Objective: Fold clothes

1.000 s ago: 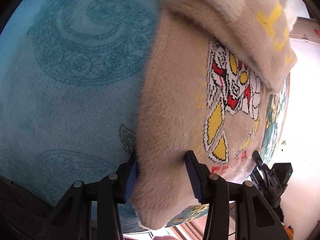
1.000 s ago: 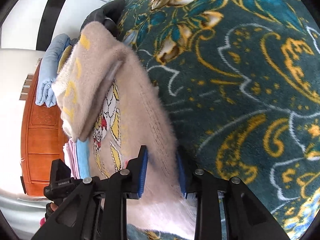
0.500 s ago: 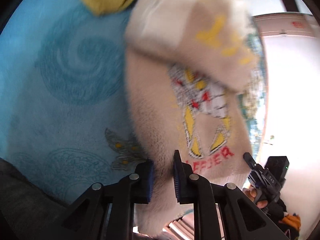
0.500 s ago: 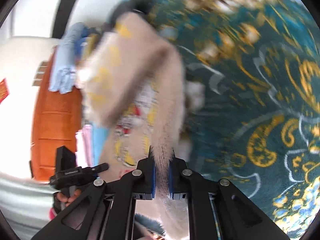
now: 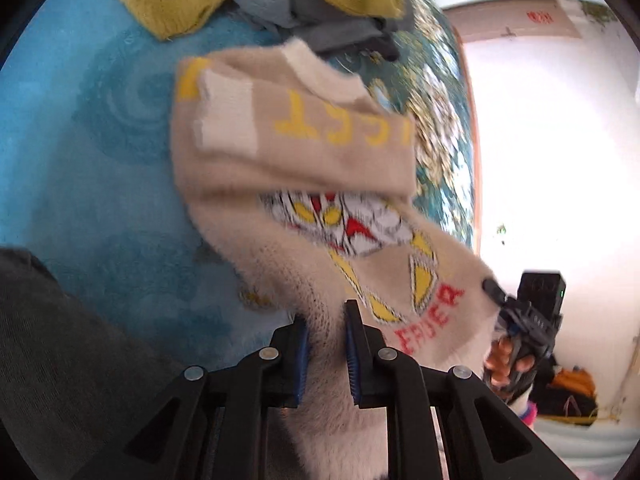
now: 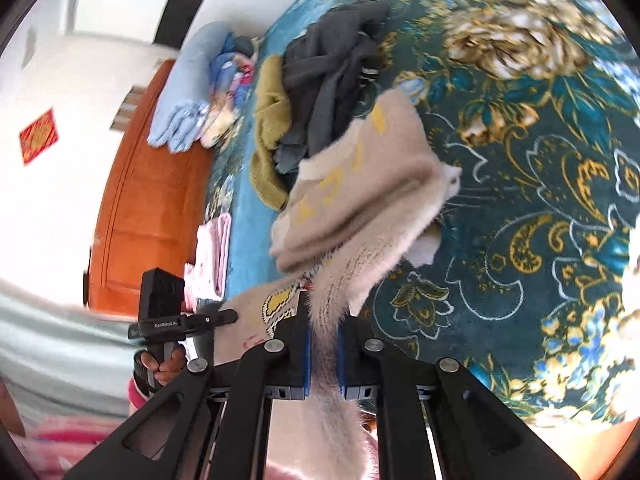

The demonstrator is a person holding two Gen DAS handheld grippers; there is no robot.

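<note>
Sweater (image 5: 304,184), fuzzy and beige, is up off the bed, pinched at its hem by both grippers! Left gripper (image 5: 326,346) has its jaws clamped tight on one bottom corner, the blue pads squeezing a bunch of fluffy knit. Right gripper (image 6: 323,350) has its jaws closed on the other corner, the fabric drawn into a thin strip between the pads. Between the two the hem stretches out, red lettering and a yellow, red and white cartoon print showing on the front. A folded sleeve with yellow letters lies across the chest, and the upper part sags towards the bedspread (image 6: 540,168), teal with gold flowers. Near the far edge of the bed sits a heap: a mustard-yellow knit (image 6: 268,136) and dark grey garments (image 6: 332,72), just beside the sweater's top. An orange wooden headboard (image 6: 140,208) stands along the bed's side edge.
</note>
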